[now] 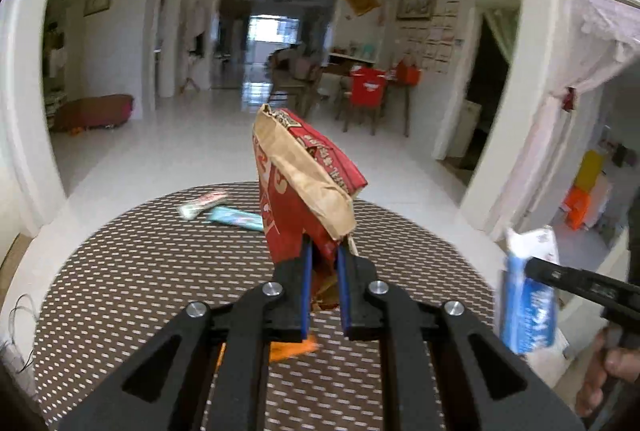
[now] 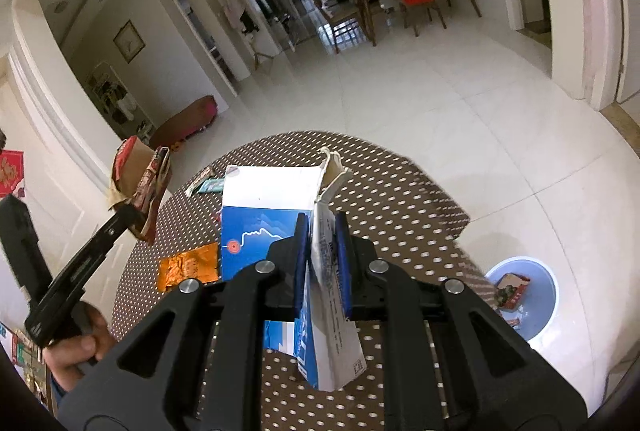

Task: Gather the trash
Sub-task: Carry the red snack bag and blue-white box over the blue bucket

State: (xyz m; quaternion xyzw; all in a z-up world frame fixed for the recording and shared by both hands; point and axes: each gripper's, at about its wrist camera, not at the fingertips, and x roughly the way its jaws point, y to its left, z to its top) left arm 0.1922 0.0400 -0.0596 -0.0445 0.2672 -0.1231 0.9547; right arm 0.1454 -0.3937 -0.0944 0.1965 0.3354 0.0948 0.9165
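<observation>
My left gripper (image 1: 324, 251) is shut on a red and tan paper snack bag (image 1: 304, 179), held up above the round table (image 1: 120, 271). That bag (image 2: 138, 175) and the left gripper (image 2: 134, 217) also show at the left of the right wrist view. A flattened blue and white carton (image 2: 264, 227) is clamped by my right gripper (image 2: 322, 227), which is shut on it above the table (image 2: 400, 199). The same carton (image 1: 528, 295) appears at the right edge of the left wrist view. An orange foil wrapper (image 2: 188, 267) and two small teal wrappers (image 1: 224, 211) lie on the table.
A light blue bin (image 2: 532, 295) with trash inside stands on the white tile floor, right of the table. A hand (image 2: 76, 347) holds the left gripper's handle. Dining chairs and a table (image 1: 368, 91) stand far across the room.
</observation>
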